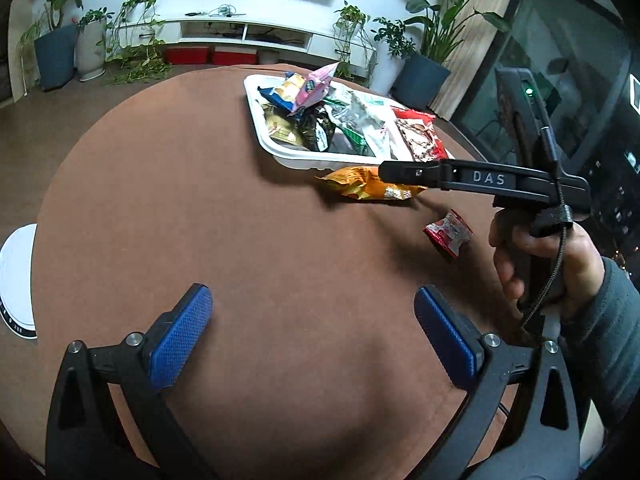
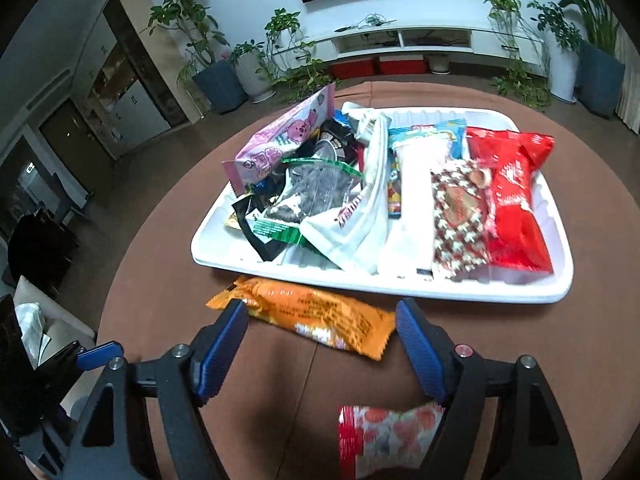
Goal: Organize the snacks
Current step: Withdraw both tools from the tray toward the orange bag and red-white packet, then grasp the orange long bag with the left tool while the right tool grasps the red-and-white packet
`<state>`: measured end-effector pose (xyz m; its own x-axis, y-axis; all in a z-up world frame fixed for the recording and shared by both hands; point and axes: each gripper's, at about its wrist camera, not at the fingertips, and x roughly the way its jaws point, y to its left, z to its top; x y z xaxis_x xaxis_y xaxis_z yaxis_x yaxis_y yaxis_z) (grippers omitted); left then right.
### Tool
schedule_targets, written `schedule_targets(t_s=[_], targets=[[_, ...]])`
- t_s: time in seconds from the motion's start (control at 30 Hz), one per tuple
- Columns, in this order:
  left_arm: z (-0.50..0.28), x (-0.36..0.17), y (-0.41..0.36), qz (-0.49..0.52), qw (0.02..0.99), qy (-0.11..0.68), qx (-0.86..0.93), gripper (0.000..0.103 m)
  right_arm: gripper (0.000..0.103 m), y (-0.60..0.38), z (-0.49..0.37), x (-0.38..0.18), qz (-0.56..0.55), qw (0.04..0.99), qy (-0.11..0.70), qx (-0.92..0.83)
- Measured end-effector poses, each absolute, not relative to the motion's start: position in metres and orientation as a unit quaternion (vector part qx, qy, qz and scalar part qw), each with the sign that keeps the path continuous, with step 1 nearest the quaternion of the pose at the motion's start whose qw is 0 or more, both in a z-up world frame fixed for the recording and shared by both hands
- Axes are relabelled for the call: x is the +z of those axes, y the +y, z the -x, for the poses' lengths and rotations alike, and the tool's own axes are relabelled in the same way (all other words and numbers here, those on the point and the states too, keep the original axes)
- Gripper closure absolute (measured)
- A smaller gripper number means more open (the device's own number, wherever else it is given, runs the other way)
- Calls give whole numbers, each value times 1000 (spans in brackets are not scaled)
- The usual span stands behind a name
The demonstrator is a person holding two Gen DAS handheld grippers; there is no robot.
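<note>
Red-and-white snack packet [image 2: 390, 440] is lying nearest, at the worktop's [image 1: 160, 200] near edge beneath the right hand-held gripper [image 2: 320, 344]. Jaws spread, gripping nothing, straddling the orange packet [image 2: 312, 318] beside the white tray's [image 2: 224, 256] near rim. Left hand-held gripper [image 1: 312, 332] hovering spread, empty. Pickup seems underway; next move calls for lowering and closing on orange packet.
</note>
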<state>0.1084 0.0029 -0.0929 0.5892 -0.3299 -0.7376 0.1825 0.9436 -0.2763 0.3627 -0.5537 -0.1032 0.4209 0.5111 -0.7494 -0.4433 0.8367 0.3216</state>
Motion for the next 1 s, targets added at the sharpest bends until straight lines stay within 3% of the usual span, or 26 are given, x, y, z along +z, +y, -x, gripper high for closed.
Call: schedule_targets(t_s=[0.63,0.67,1.0], targets=[[-112,-80,21,131,895,412,-109,0,24,-510,-307,-105,-21,771,489,407],[-113,-79,23,139,895,410,-107,0,28,-509,-302,-105,-16,771,491,405],[-161,-75,-8,147,883,439,-70,0,27,-582,-284,-96,-71,820,464,328]])
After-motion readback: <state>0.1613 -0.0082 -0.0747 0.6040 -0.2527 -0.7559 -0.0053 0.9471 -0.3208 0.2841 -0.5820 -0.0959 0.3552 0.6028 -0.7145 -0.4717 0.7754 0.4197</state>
